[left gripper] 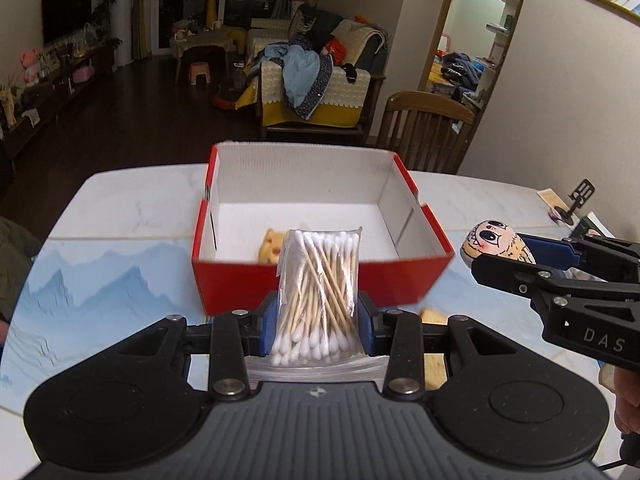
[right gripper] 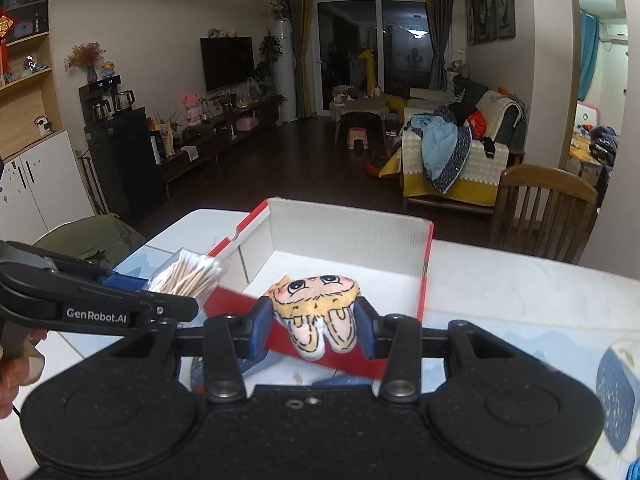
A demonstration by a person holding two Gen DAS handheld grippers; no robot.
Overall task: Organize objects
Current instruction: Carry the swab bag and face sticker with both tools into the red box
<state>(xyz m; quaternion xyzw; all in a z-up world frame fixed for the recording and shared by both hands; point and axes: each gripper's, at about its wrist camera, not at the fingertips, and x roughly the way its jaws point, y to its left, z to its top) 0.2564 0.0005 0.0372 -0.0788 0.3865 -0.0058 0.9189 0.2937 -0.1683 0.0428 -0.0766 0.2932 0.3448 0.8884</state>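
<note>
A red box (left gripper: 320,284) with a white inside stands open on the table; it also shows in the right wrist view (right gripper: 348,240). My left gripper (left gripper: 318,320) is shut on a clear bag of cotton swabs (left gripper: 318,280), held just in front of the box's near wall; the bag also shows in the right wrist view (right gripper: 192,272). My right gripper (right gripper: 314,320) is shut on a small plush toy with a cartoon face (right gripper: 316,304), held above the box's near edge; the toy also shows in the left wrist view (left gripper: 496,244). A yellow plush (left gripper: 272,248) lies inside the box.
The table (left gripper: 120,208) has a white marble top and a blue mountain-print mat (left gripper: 100,280). A wooden chair (left gripper: 424,128) stands behind it. A small black stand (left gripper: 576,200) and papers lie at the far right. A blue-and-white object (right gripper: 616,392) lies at my right.
</note>
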